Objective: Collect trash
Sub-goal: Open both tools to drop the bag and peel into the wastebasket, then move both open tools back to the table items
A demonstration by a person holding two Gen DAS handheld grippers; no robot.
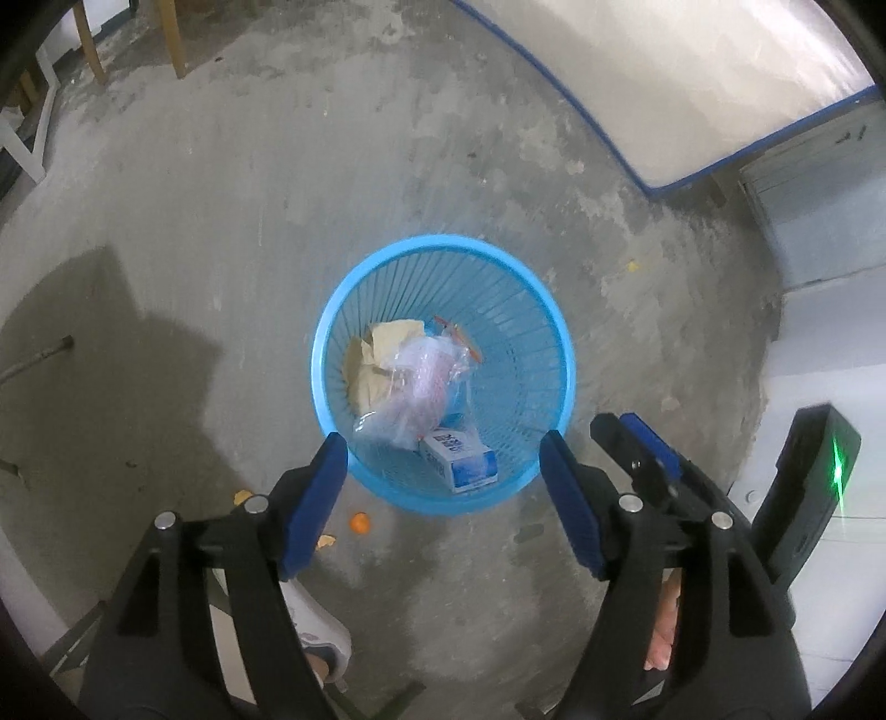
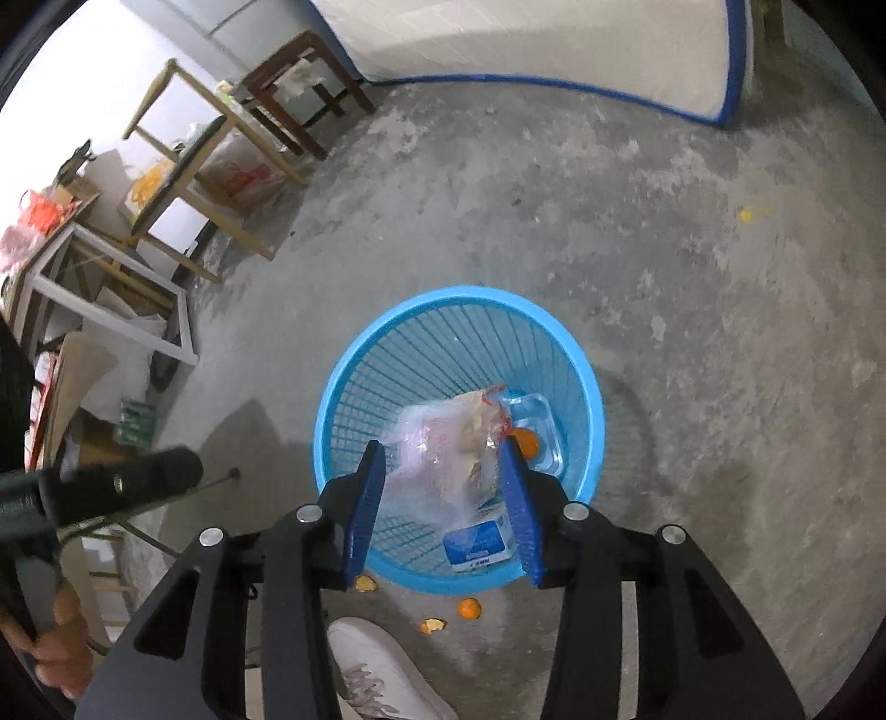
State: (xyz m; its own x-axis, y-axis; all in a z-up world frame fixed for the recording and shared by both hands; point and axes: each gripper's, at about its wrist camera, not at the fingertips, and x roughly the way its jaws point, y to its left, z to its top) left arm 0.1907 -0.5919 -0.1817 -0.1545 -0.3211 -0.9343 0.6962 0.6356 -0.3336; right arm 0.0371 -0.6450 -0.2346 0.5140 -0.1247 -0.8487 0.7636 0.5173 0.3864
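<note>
A blue slatted basket [image 1: 443, 243] [image 2: 459, 293] stands on the concrete floor. In it lie a clear plastic bag [image 1: 421, 382] [image 2: 443, 443], a white-and-blue box [image 1: 462, 459] [image 2: 479, 545], crumpled brown paper [image 1: 376, 354], and a clear tray [image 2: 534, 415] with an orange [image 2: 523, 443]. My left gripper [image 1: 443, 448] hangs open over the basket's near rim, nothing between its pads. My right gripper [image 2: 441, 451] [image 1: 637, 437] is open above the basket, holding nothing; the bag shows below its pads. Orange bits [image 1: 360, 522] [image 2: 469, 608] lie on the floor by the basket.
A blue-edged mattress [image 1: 692, 83] [image 2: 526, 39] lies at the far side. Wooden stools and cluttered frames [image 2: 221, 166] stand at the left. A person's white shoe [image 2: 382, 664] [image 1: 321, 626] is beside the basket. A yellow scrap [image 1: 633, 267] [image 2: 750, 213] lies beyond it.
</note>
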